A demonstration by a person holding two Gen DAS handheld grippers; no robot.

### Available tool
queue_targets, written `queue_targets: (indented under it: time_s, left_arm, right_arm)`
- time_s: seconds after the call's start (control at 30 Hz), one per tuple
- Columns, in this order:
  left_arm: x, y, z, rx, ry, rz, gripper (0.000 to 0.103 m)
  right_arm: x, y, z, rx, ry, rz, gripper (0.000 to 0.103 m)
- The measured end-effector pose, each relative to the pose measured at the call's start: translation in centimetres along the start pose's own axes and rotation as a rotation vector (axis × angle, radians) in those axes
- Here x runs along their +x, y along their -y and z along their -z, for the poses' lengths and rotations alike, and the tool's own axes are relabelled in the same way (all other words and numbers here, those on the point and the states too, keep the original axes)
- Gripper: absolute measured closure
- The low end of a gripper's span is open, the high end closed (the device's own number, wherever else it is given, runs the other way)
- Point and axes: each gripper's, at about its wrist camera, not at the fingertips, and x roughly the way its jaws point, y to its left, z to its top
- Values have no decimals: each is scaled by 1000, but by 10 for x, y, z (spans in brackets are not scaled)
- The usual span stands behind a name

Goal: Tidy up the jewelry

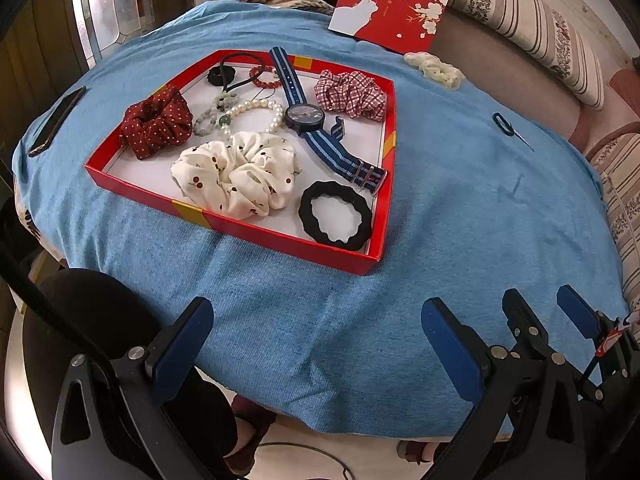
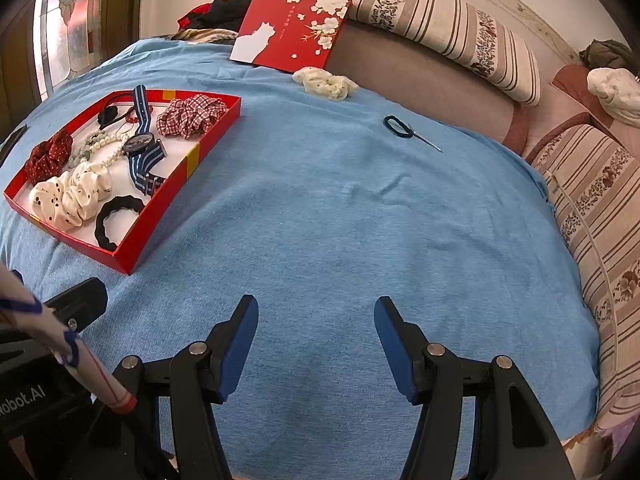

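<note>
Near the front edge of the blue cloth (image 2: pixel 340 216), the right gripper (image 2: pixel 316 340) is hovering with its jaws standing wide apart and nothing between them, and the left gripper (image 1: pixel 316 340) is hanging beside it, likewise spread wide and holding nothing. Further out to the left, the red tray (image 1: pixel 224 222) is already carrying most of the pieces: a cream scrunchie (image 1: pixel 236 176), a black hair tie (image 1: pixel 336 214), a watch (image 1: pixel 304 115) with a striped strap, a pearl bracelet (image 1: pixel 256 112), a dark red dotted scrunchie (image 1: pixel 156 122) and a checked scrunchie (image 1: pixel 350 94). Two things are lying outside it, well apart from the grippers: a pale scrunchie (image 2: pixel 324 82) just in front of the red box lid (image 2: pixel 288 26), and a small dark loop with a thin pin (image 2: pixel 404 128) alone on the cloth. The pin is probably the riskier pickup, since it is lying flat on soft fabric and the pads could be pinching cloth along with it, dragging the cover and shifting the tray. Reaching for the pale scrunchie could be nudging the leaning lid over. Dropping anything into the crowded tray may be tangling it with the bracelets.
</note>
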Motion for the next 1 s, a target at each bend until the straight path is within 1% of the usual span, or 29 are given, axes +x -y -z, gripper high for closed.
queue_targets:
  time_s: [0.57, 0.73, 0.87, 1.0]
  left_arm:
    - [3, -4, -1, -10, -12, -1, 0]
    - [0, -8, -3, -25, 0, -7, 0]
    - [-6, -3, -4, -3, 20, -32, 0]
    - [-15, 10, -7, 43, 50, -34, 0]
  right_arm:
    - [1, -4, 0, -17, -1, -3, 38]
    - [-1, -4, -1, -17, 8, -14, 38]
    - [-2, 1, 1, -7, 12, -30, 38]
    - [-1, 16, 3, 25, 12, -43, 38]
